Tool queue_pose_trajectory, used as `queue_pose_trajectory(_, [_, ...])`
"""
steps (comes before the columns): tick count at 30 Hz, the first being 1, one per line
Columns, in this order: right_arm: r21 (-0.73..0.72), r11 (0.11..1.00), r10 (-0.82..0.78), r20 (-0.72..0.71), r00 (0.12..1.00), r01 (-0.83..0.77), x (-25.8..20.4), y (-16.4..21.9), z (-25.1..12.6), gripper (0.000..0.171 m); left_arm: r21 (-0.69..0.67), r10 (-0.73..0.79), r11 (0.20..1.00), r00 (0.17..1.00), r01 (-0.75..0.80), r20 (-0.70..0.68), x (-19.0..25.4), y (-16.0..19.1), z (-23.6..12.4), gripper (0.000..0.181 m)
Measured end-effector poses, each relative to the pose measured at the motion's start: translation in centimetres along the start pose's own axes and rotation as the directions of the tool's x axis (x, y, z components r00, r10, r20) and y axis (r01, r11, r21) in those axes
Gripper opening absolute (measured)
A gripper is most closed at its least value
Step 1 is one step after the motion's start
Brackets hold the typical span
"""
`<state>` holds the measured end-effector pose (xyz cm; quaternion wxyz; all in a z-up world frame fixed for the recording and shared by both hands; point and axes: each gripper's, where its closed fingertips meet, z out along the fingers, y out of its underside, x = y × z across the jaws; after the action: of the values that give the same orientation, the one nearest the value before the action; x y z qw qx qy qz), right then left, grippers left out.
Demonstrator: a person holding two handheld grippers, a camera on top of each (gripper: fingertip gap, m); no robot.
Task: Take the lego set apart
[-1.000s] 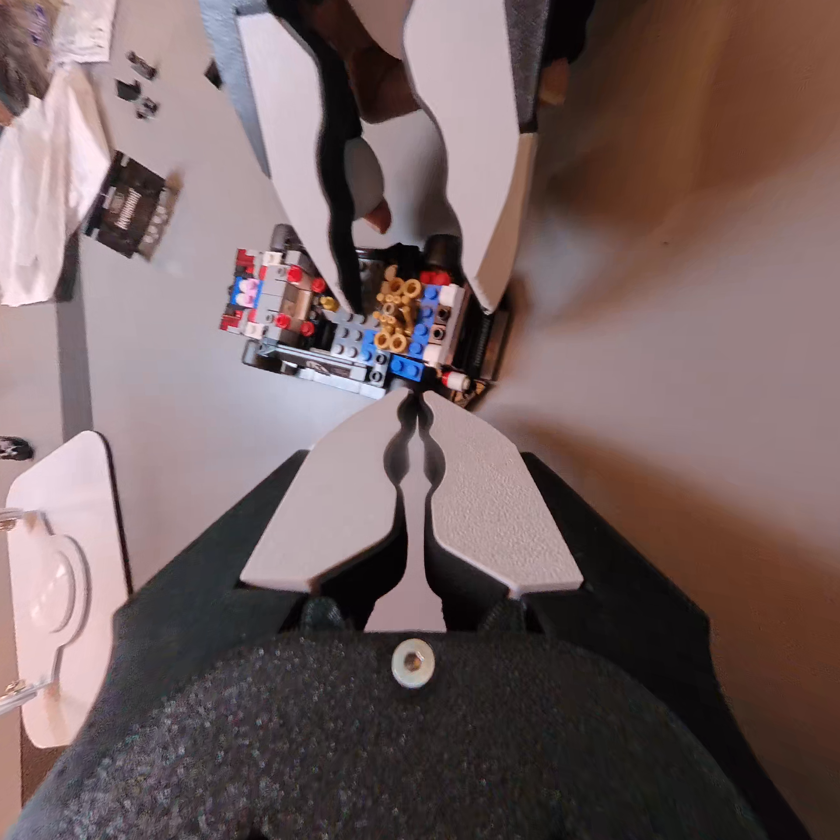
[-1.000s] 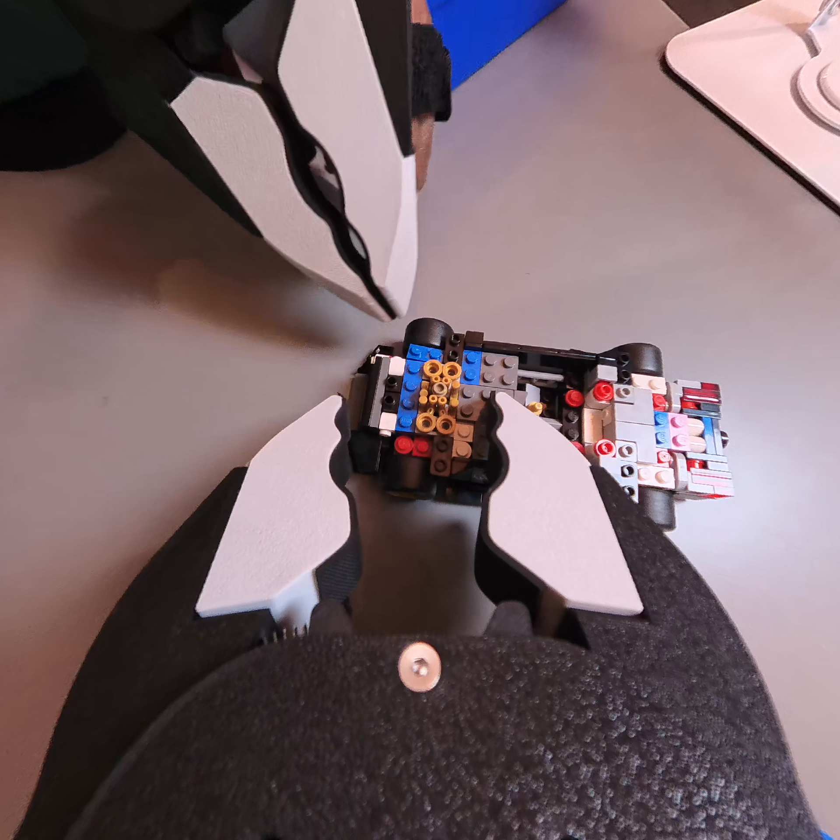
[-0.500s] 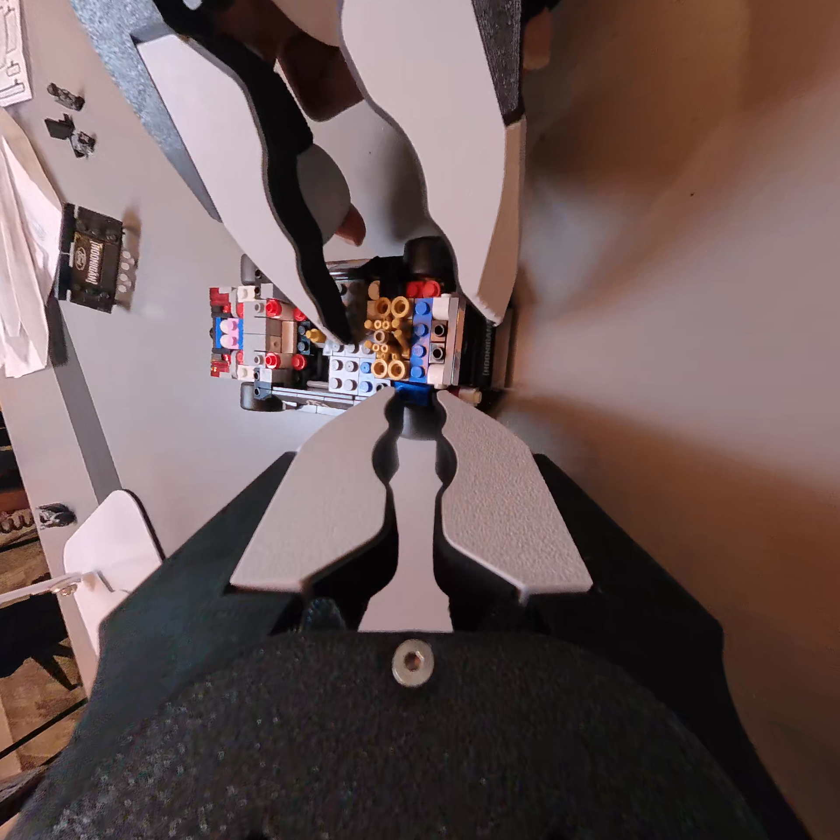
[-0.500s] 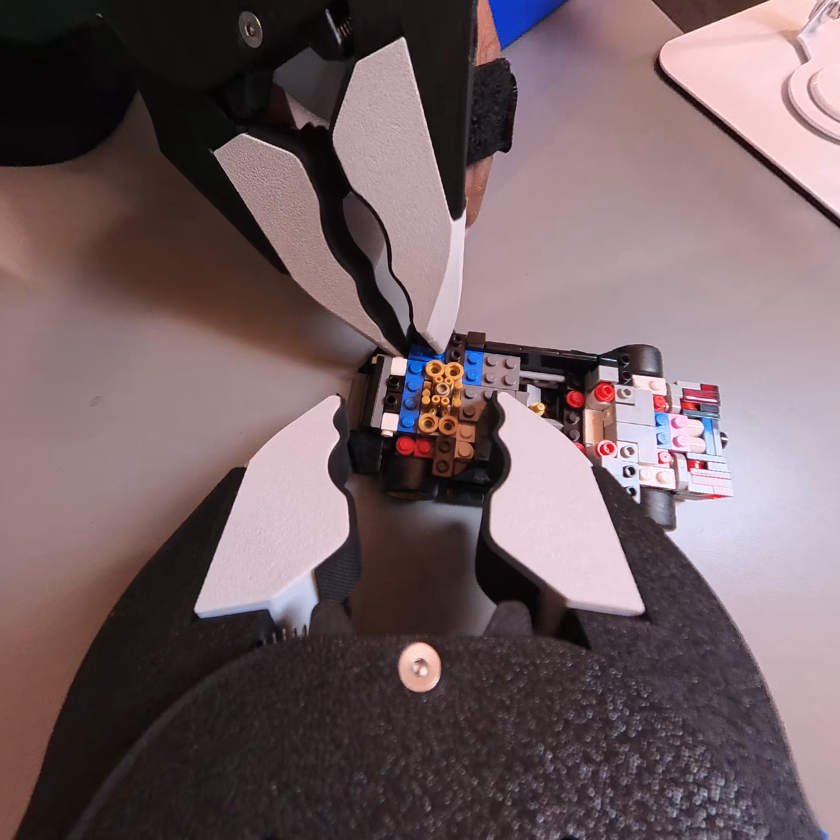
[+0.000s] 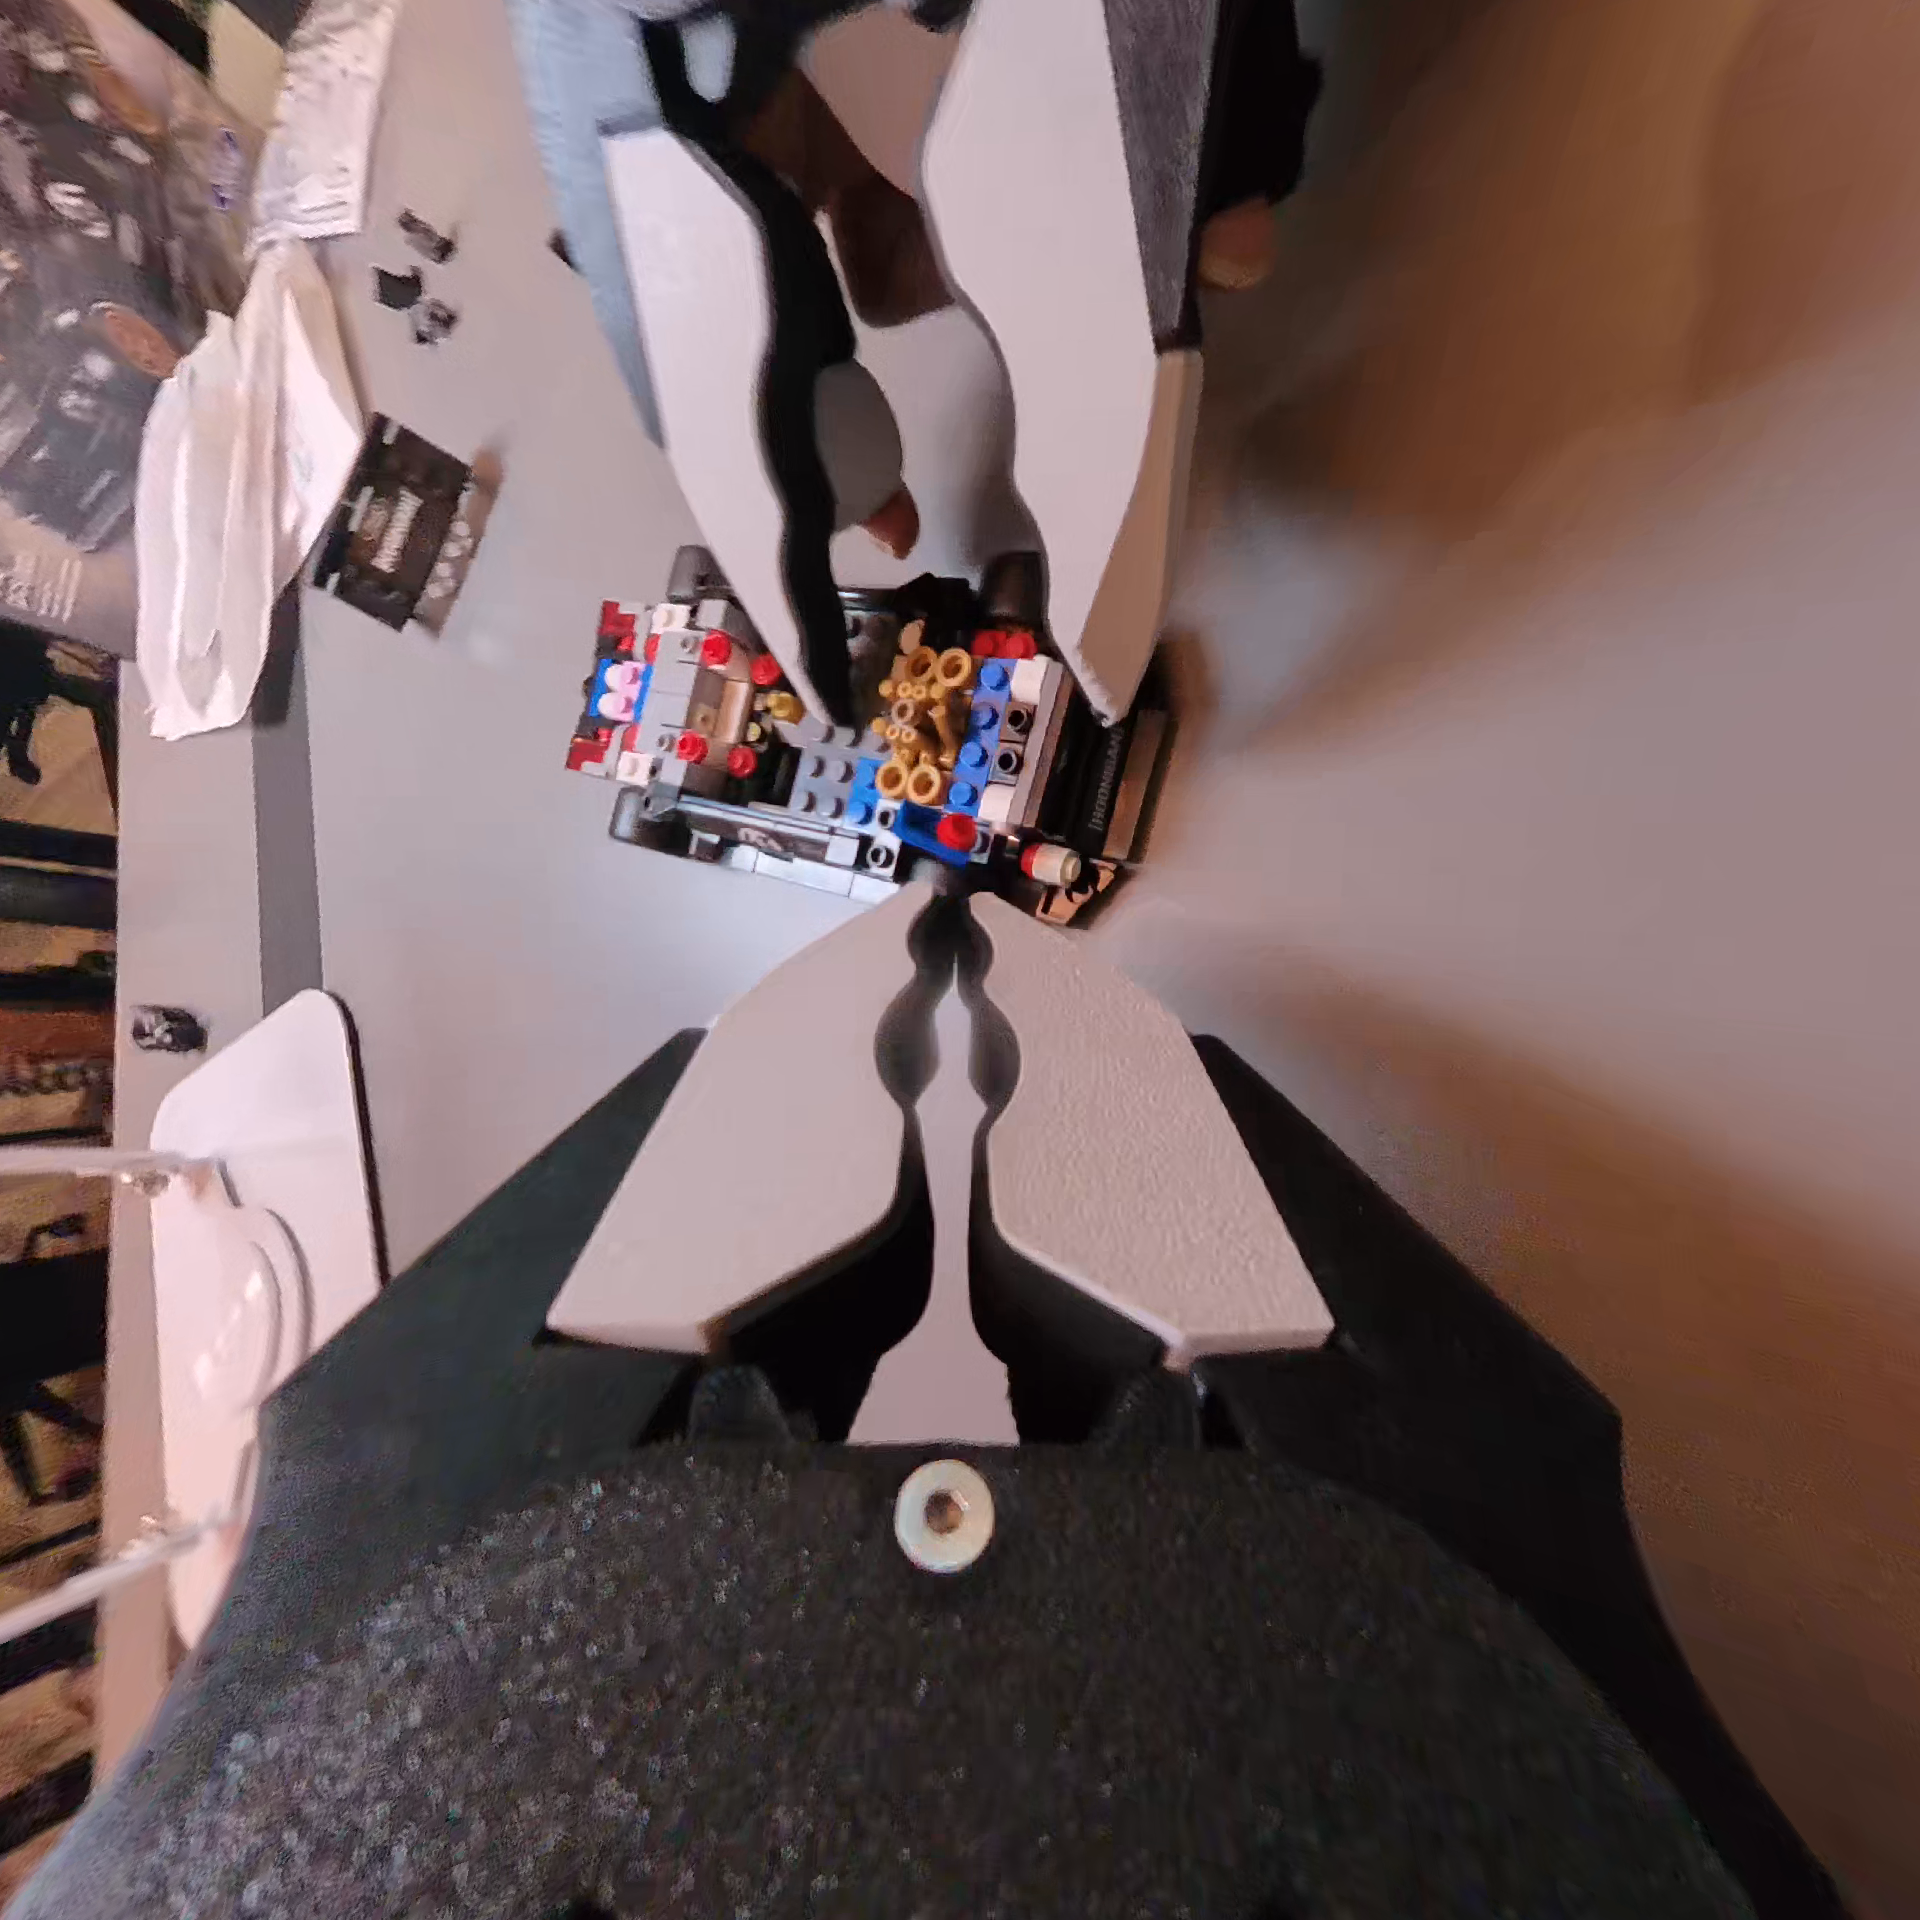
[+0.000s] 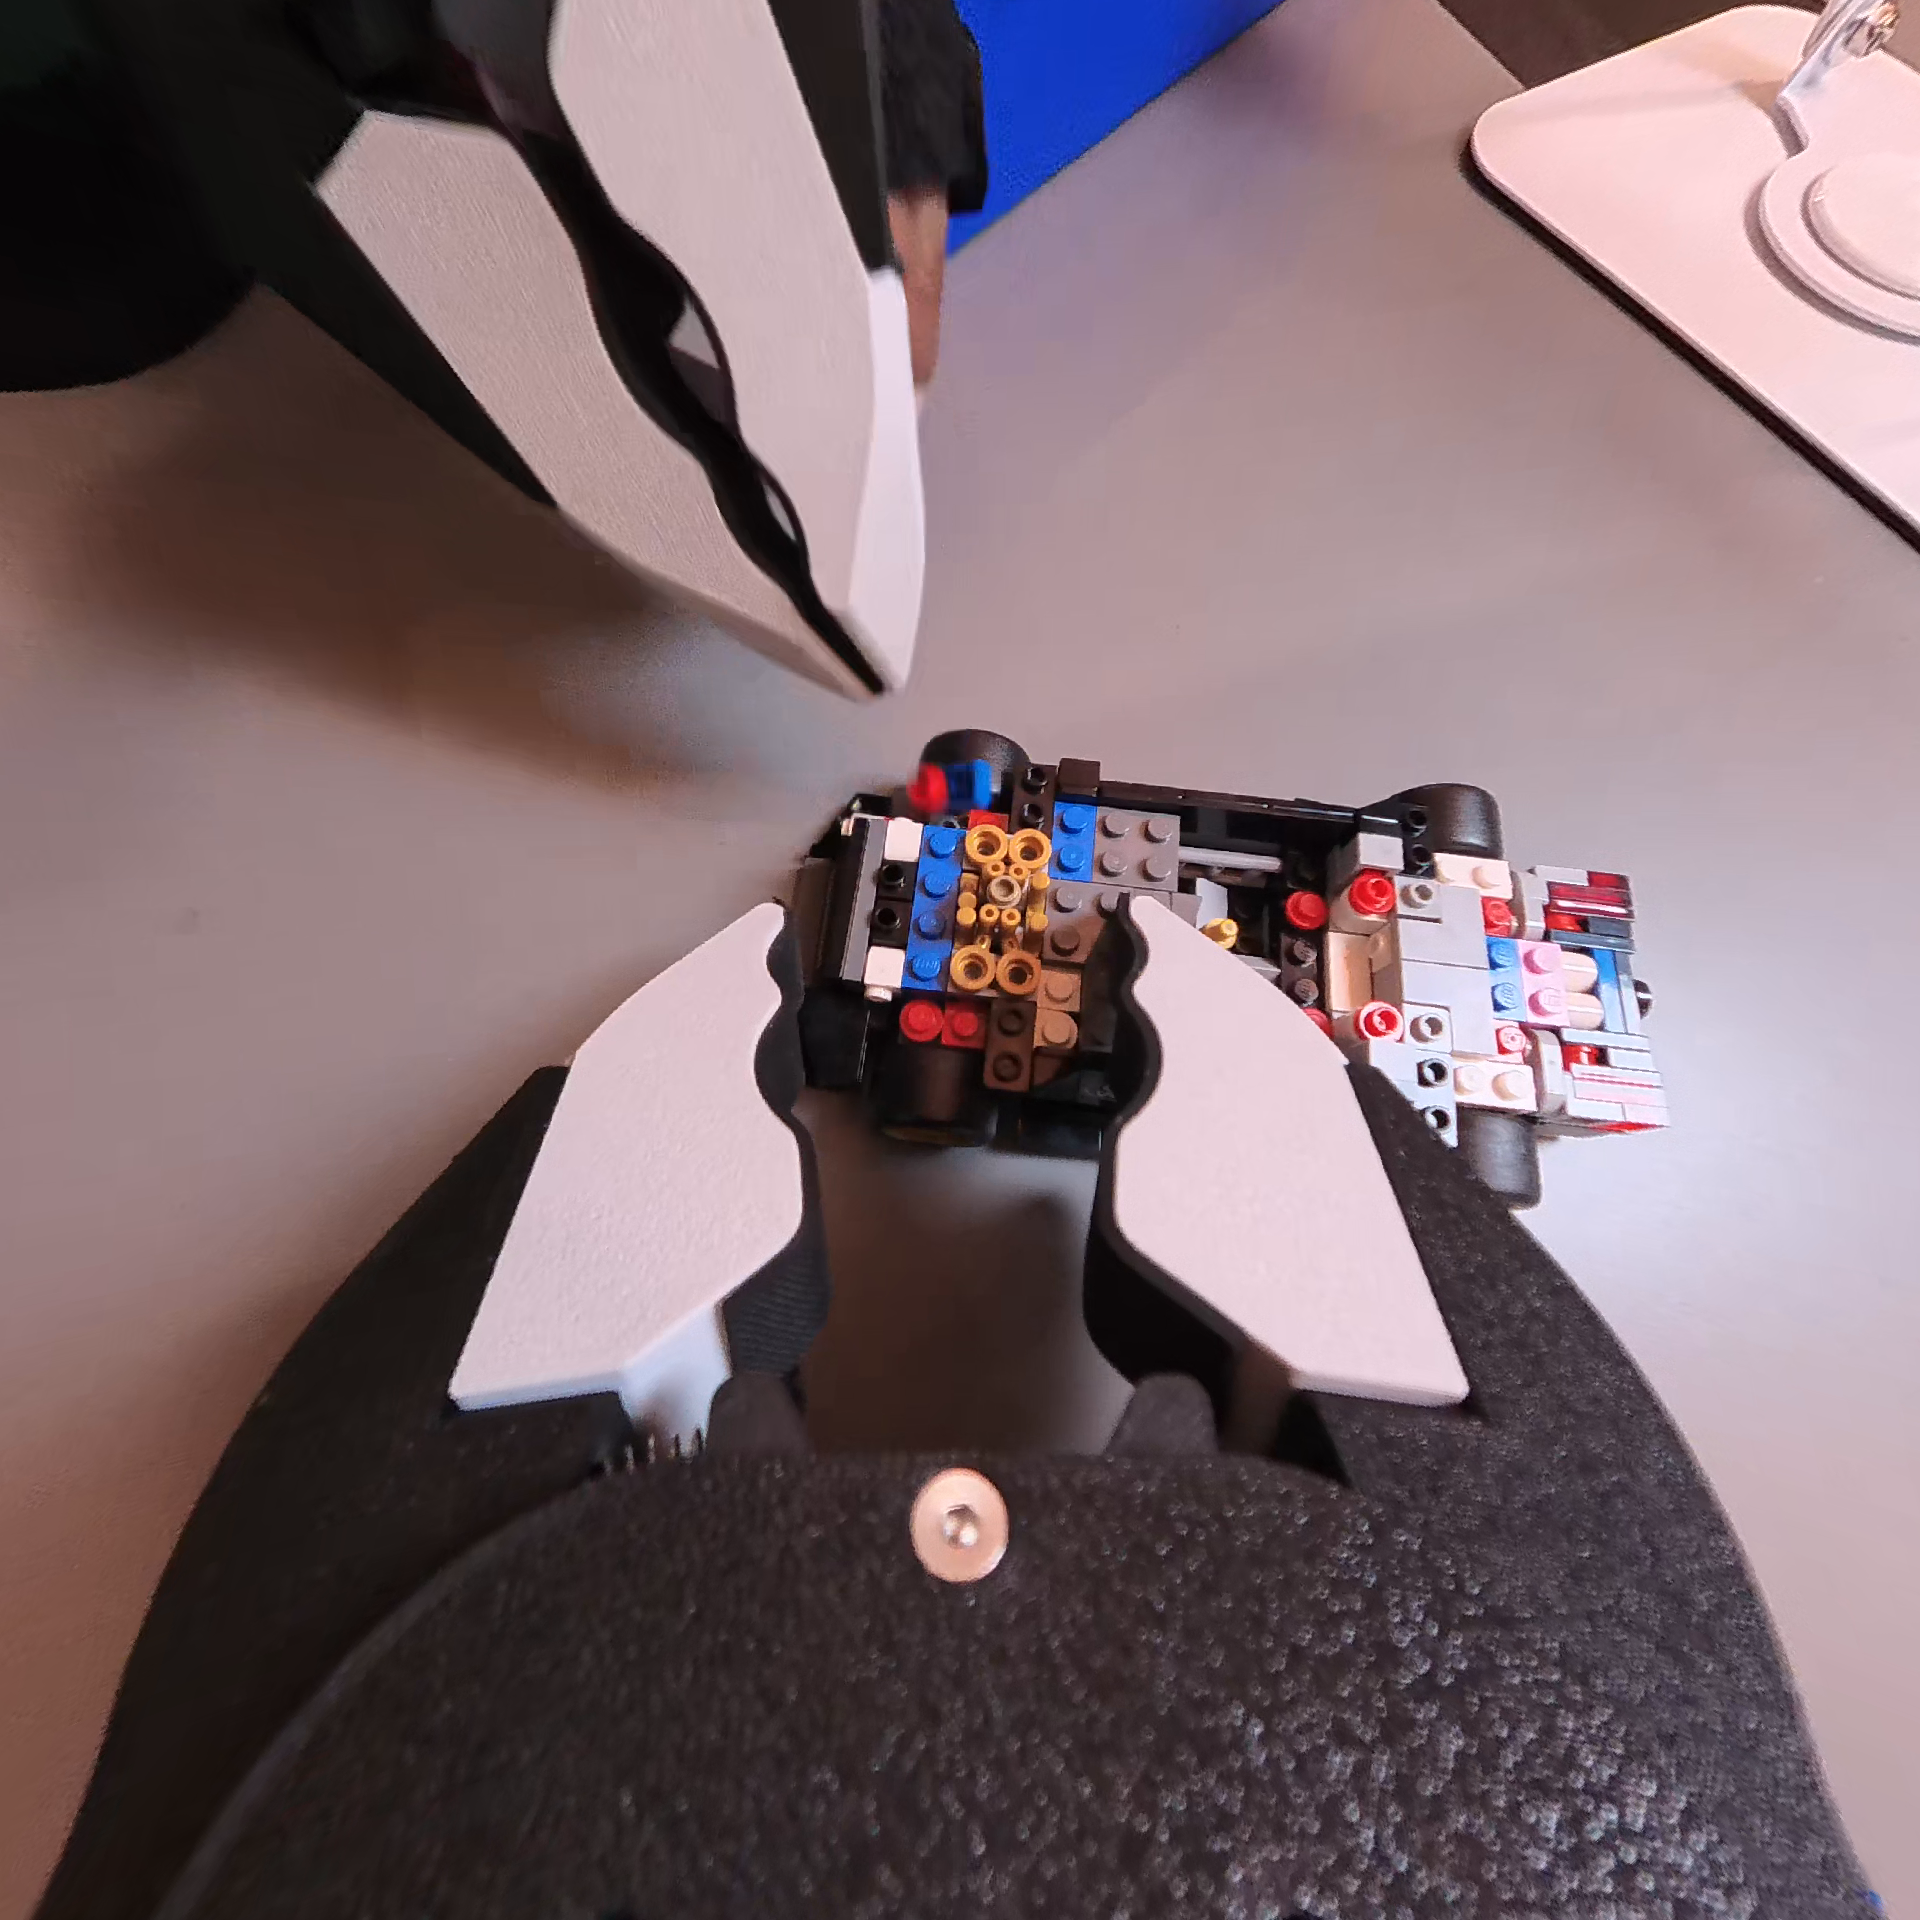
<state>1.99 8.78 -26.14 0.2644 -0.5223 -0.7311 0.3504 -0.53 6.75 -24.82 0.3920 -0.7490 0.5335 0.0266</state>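
A partly stripped lego car point(image 6: 1434, 935) lies on the grey table, showing blue, gold, red and grey bricks; it also shows in the left wrist view point(image 5: 686, 707). My right gripper point(image 6: 956, 925) straddles the car's rear section, one finger at the car's end and one on its middle, and clasps it. My left gripper point(image 5: 940, 899) is shut with nothing between its tips, just off the car's far rear corner point(image 6: 883, 675). A small blue piece with a red stud point(image 6: 945, 784) sits askew at that corner point(image 5: 935, 831).
A white stand base point(image 6: 1662, 208) lies at the right, seen also at the left wrist view's left edge point(image 5: 260, 1195). A black lego panel point(image 5: 405, 520), white bags point(image 5: 229, 499) and small black parts point(image 5: 416, 281) lie beyond the car. A blue object point(image 6: 1091, 83) is at the back. The gap from one gripper's tips to the other's is roughly 4 centimeters.
My left gripper reached the car's far rear corner, then shut and drew back a little. The small blue and red piece now sits loose there. The right gripper and car stayed put.
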Motion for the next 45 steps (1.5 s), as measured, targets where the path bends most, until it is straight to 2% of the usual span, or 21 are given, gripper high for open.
queue_pose_trajectory(5, [-0.002,1.0,0.0,-0.002,1.0,0.0,0.0,0.0,0.0,0.058,0.213,-0.277,0.941,0.961,0.264,0.029,-1.4,-1.6,-3.7,0.0])
queue_pose_trajectory(9, [-0.011,1.0,-0.011,-0.005,1.0,0.011,-0.1,0.0,0.0,0.06,0.191,-0.357,0.92,0.932,0.341,0.059,-1.3,-0.5,-4.0,0.0])
queue_pose_trajectory(11, [-0.011,1.0,-0.012,-0.003,1.0,0.012,-0.1,0.0,0.0,0.06,0.151,-0.361,0.925,0.93,0.348,0.07,-0.9,0.0,-3.2,0.0])
queue_pose_trajectory(14, [-0.013,1.0,-0.015,-0.005,1.0,0.015,-0.1,0.1,0.0,0.06,0.109,-0.375,0.922,0.927,0.371,0.016,0.3,0.1,-1.4,0.013])
queue_pose_trajectory(18, [-0.016,1.0,-0.026,-0.01,1.0,0.026,-0.2,0.1,0.0,0.06,0.074,-0.352,0.933,0.936,0.353,-0.025,0.9,-0.2,0.8,0.018])
queue_pose_trajectory(23, [-0.015,0.999,-0.036,-0.012,0.999,0.036,-0.2,0.1,0.0,0.06,0.059,-0.314,0.947,0.948,0.317,-0.056,0.4,-0.4,1.8,0.017])
queue_pose_trajectory(27, [-0.012,0.999,-0.039,-0.01,0.999,0.039,-0.2,0.1,0.0,0.06,0.037,-0.312,0.948,0.945,0.317,-0.101,0.6,-0.2,2.3,0.009])
queue_pose_trajectory(35, [0.001,1.0,-0.027,0.0,1.0,0.027,0.0,0.0,0.0,0.059,0.11,-0.367,0.92,0.926,0.375,-0.087,-0.1,-0.4,1.3,0.006])
queue_pose_trajectory(37, [0.032,0.999,-0.037,-0.007,0.999,0.037,0.0,-0.5,-0.3,0.06,0.205,-0.441,0.868,0.892,0.452,-0.101,-0.7,-1.4,0.1,0.006])
queue_pose_trajectory(40, [0.174,0.985,-0.01,0.041,0.999,0.002,-0.7,-3.0,-1.5,0.055,0.398,-0.576,0.689,0.791,0.606,-0.208,-1.8,-3.9,-2.4,0.006])
queue_pose_trajectory(43, [0.33,0.924,0.115,0.241,0.964,-0.193,-2.3,-6.0,-3.3,0.046,0.529,-0.628,0.484,0.698,0.697,-0.346,-2.6,-5.9,-4.9,0.006])
queue_pose_trajectory(45, [0.389,0.85,0.198,0.388,0.9,-0.355,-3.0,-7.8,-4.6,0.039,0.564,-0.622,0.397,0.664,0.724,-0.414,-2.7,-6.9,-5.9,0.006])
